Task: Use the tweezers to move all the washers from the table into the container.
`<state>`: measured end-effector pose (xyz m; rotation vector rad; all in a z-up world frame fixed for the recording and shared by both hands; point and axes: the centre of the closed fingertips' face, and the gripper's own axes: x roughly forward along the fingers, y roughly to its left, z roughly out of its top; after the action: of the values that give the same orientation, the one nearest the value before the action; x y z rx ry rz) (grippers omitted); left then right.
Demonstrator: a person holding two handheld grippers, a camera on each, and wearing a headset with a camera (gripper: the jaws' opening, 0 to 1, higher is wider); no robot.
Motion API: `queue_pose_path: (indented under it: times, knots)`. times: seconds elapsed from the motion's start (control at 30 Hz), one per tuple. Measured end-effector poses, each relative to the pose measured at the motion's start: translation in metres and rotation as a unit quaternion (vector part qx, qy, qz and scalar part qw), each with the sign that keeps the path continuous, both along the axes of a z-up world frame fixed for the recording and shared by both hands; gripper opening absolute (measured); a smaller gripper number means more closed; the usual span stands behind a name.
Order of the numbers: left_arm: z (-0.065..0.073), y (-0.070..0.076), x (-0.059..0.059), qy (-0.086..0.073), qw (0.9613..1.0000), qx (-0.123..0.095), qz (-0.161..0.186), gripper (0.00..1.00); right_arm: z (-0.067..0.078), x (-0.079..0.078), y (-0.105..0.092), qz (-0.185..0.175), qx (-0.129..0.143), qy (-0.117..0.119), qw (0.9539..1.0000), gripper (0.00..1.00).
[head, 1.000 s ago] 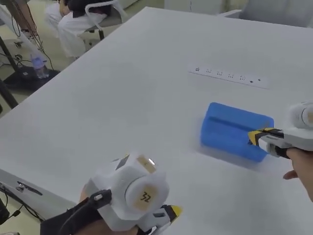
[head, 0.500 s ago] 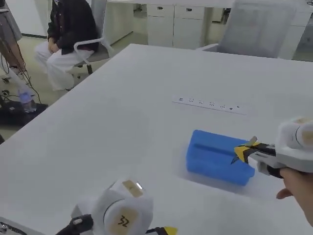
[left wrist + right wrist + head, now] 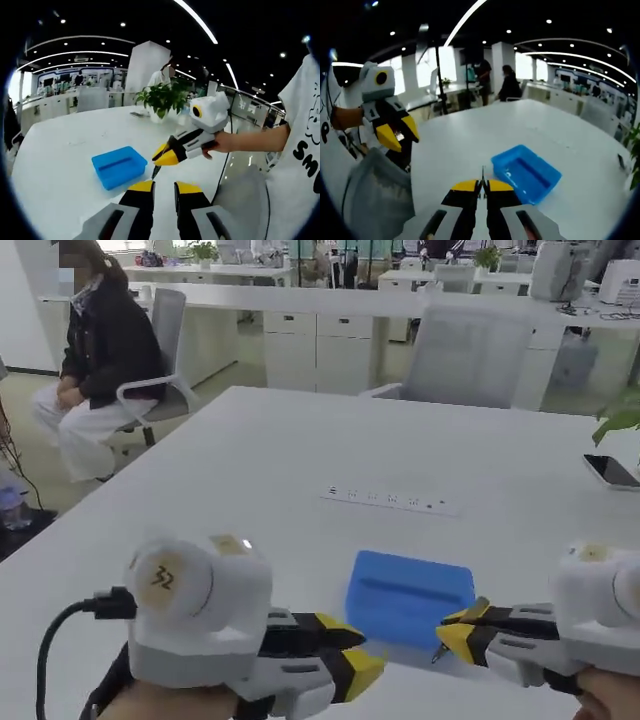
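The tweezers (image 3: 482, 174) sat clenched in the right tool (image 3: 482, 186), tips raised over the worktop (image 3: 250, 470) just beside the blue container (image 3: 410, 592), apparently readied for picking, while the left tool (image 3: 163, 189) hung released and empty.

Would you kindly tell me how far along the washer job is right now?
Done: cannot tell; washers are too small to make out on the table or in the container. In hand: the right gripper is shut on the tweezers, held near the container. The left gripper is open, holding nothing. Left: unclear, for the same reason.
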<state>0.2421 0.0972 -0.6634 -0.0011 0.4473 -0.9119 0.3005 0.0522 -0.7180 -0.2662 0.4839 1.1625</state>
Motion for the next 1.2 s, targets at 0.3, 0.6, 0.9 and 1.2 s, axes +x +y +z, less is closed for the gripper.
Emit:
queue_pose_path:
  times: [0.3,0.6,0.9,1.2]
  knots:
    - [0.015,-0.034,-0.002,0.003,0.9942,-0.016,-0.106,0.1,0.009,-0.046,0.007,0.094,-0.013,0.013,0.9954,0.02]
    - [0.007,-0.06,-0.006,-0.016,0.9839,0.018,-0.177,0.1,0.001,-0.067,0.013,0.148,-0.046,0.011,0.9879,0.02]
    - [-0.014,-0.072,-0.009,-0.019,0.9726,0.057,-0.225,0.08,-0.019,-0.075,0.012,0.183,-0.092,0.015,0.9788,0.03]
    - [-0.032,-0.075,-0.01,-0.046,0.962,0.085,-0.255,0.0,-0.039,-0.07,0.005,0.198,-0.136,0.012,0.9707,0.03]
